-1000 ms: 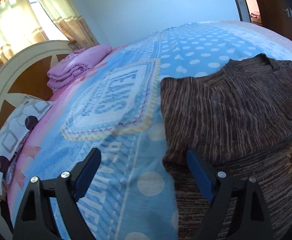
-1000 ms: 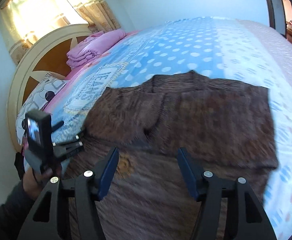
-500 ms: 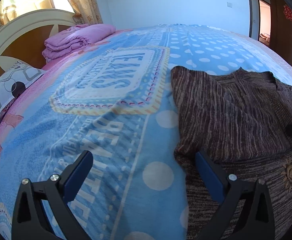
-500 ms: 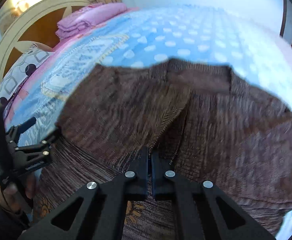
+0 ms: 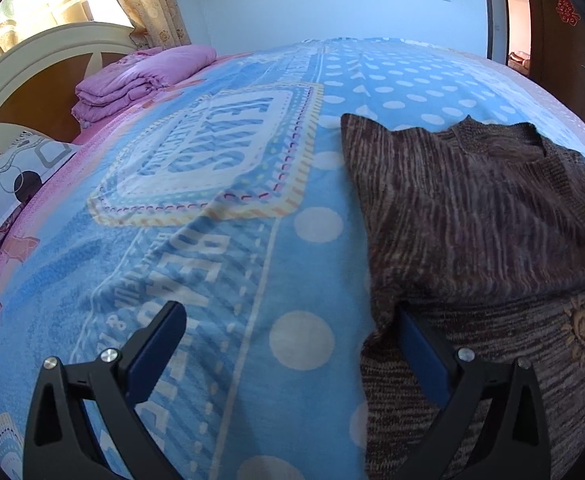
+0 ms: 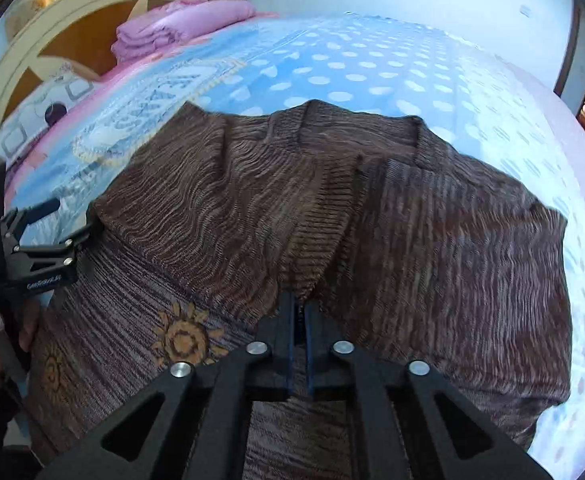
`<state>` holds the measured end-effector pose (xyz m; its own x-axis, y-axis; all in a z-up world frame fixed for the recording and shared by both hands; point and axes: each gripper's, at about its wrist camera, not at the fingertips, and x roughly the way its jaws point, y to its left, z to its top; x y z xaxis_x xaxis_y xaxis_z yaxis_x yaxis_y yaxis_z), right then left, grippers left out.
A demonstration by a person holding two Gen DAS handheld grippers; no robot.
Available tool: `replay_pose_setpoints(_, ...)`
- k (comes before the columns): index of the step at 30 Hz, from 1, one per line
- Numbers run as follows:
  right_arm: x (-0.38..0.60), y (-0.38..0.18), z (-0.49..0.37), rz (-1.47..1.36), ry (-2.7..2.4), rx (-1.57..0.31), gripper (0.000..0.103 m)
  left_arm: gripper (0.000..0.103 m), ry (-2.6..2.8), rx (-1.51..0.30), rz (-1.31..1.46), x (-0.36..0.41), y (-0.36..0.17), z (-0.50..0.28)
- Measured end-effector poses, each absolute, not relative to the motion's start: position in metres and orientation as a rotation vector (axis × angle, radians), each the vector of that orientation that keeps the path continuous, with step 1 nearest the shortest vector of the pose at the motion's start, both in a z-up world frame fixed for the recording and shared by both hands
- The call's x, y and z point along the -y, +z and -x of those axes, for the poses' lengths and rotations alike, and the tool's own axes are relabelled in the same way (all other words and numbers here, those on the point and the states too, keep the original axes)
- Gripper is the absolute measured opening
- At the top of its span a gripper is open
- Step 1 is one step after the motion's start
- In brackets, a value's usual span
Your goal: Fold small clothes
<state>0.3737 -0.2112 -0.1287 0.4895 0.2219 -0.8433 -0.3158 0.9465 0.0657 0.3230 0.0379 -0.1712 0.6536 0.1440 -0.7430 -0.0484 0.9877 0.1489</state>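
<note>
Right tool (image 6: 299, 322), nearly closed on the folded-in sleeve cuff of the brown sweater (image 6: 432, 260) lying on the bed ahead, should keep its pinch while left tool (image 5: 288, 344), wide open and empty, takes the sweater edge at its right finger.

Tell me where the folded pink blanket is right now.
The folded pink blanket sits upper left in both wrist views, at the head of the bed against the headboard, above the patterned pillow and far from the brown sweater.
</note>
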Motion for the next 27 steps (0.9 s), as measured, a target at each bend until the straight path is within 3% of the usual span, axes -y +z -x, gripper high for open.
replay_pose_setpoints(1,0.215,-0.125,-0.373,0.088,0.331,-1.0,0.028,0.103,0.101,-0.852,-0.113,-0.04,-0.169,-0.32)
replay_pose_setpoints(3,0.225,-0.114,-0.376,0.044,0.339,-0.967,0.044,0.103,0.105,-0.835,-0.1,-0.044,-0.163,-0.313)
replay_pose_setpoints(9,0.233,-0.116,-0.435,-0.056,0.292,-0.968,0.044,0.103,0.141,-0.712,-0.14,-0.034,-0.131,-0.317)
replay_pose_setpoints(11,0.226,-0.131,-0.452,-0.034,0.253,-0.99,0.033,0.103,0.148,-0.704,-0.162,-0.026,-0.13,-0.33)
replay_pose_setpoints(12,0.222,-0.136,-0.46,-0.038,0.249,-1.0,0.009,0.103,0.149,-0.714,-0.182,-0.022,-0.133,-0.339)
replay_pose_setpoints(13,0.221,-0.135,-0.462,-0.042,0.25,-0.993,0.003,0.103,0.165,-0.734,-0.213,-0.018,-0.138,-0.349)
replay_pose_setpoints(16,0.216,-0.119,-0.448,-0.059,0.297,-0.93,0.003,0.103,0.257,-0.822,-0.322,-0.017,-0.169,-0.368)
replay_pose_setpoints(21,0.213,-0.094,-0.432,0.039,0.278,-0.803,0.003,0.103,0.256,-0.806,-0.28,-0.025,-0.169,-0.361)
replay_pose_setpoints(27,0.257,-0.126,-0.448,-0.02,0.109,-0.881,0.009,0.103,0.26,-0.788,-0.291,-0.021,-0.168,-0.357)
